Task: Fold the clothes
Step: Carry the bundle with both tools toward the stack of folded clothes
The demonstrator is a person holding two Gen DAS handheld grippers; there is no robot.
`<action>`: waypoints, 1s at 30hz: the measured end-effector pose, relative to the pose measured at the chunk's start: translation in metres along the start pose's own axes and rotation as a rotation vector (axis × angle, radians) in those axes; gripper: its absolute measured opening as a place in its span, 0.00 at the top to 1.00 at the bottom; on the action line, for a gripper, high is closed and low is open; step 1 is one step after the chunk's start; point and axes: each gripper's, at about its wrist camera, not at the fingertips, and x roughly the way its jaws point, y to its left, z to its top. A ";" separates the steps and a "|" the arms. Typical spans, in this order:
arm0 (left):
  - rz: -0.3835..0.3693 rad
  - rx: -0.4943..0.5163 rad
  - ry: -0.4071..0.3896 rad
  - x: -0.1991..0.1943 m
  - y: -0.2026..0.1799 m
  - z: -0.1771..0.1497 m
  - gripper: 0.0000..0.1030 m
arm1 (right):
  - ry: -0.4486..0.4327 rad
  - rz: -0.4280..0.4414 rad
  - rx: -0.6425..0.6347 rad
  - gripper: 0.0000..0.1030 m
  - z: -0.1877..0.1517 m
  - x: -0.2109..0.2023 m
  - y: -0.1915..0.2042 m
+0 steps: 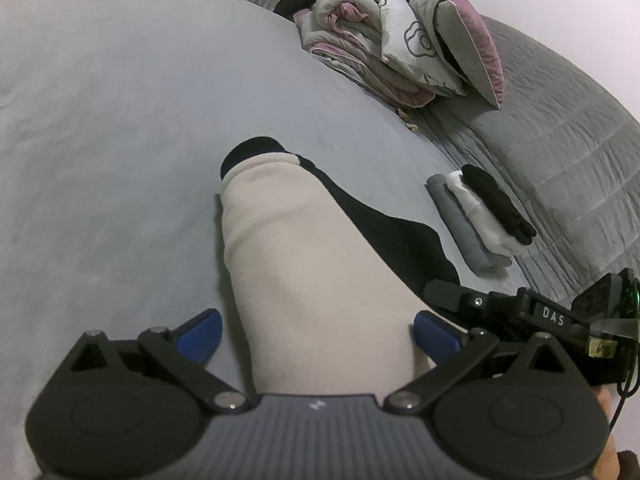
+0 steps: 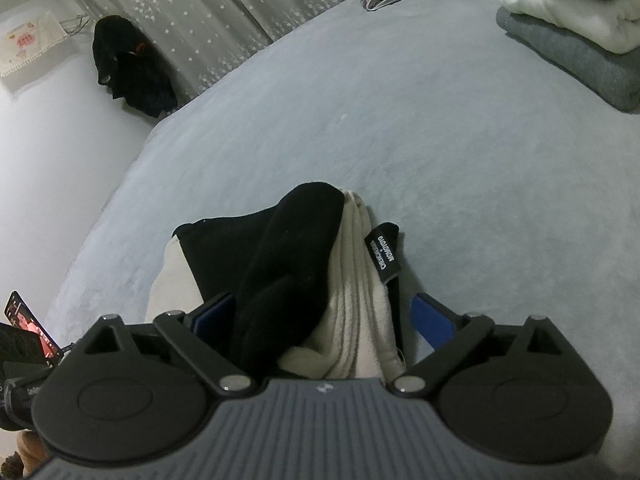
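A cream-and-black garment (image 1: 296, 264) fills the lower centre of the left wrist view, running up between the blue pads of the left gripper (image 1: 316, 334), whose jaws stand wide apart on either side of the cloth; whether the pads press the fabric cannot be told. The garment lies on a pale grey bed (image 1: 120, 140), its black cuff end pointing toward the middle of the frame and a black panel spreading to the right. At lower right of that view, the black body of the other gripper, marked "DAS", reaches in beside the black cloth. In the right wrist view, the right gripper (image 2: 324, 322) also stands with jaws wide, bunched black and ribbed cream fabric (image 2: 320, 280) rising between its pads, a black label with white lettering (image 2: 382, 254) hanging at the right of the bundle. A stack of folded clothes (image 1: 480, 216), grey at the bottom, white in the middle, black on top, sits at centre right of the left view, well apart from the garment, near the edge of a quilted grey cover (image 1: 560, 140). A heap of grey, white and pink bedding and pillows (image 1: 400, 40) occupies the upper centre. A dark garment (image 2: 128, 68) hangs before a star-patterned curtain (image 2: 208, 20) at upper left of the right view.
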 end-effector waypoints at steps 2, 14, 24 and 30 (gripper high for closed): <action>0.002 0.005 -0.002 0.000 0.000 0.000 0.01 | 0.000 -0.002 -0.003 0.06 0.000 0.001 0.001; 0.004 0.008 -0.006 -0.002 -0.003 0.002 0.13 | 0.012 0.009 0.016 0.13 0.004 0.003 0.003; 0.008 0.033 -0.027 -0.004 -0.012 0.000 0.35 | 0.025 0.062 0.063 0.32 0.003 0.000 0.000; -0.003 0.067 -0.058 -0.015 -0.021 0.003 0.40 | -0.026 0.080 0.021 0.37 0.004 -0.012 0.010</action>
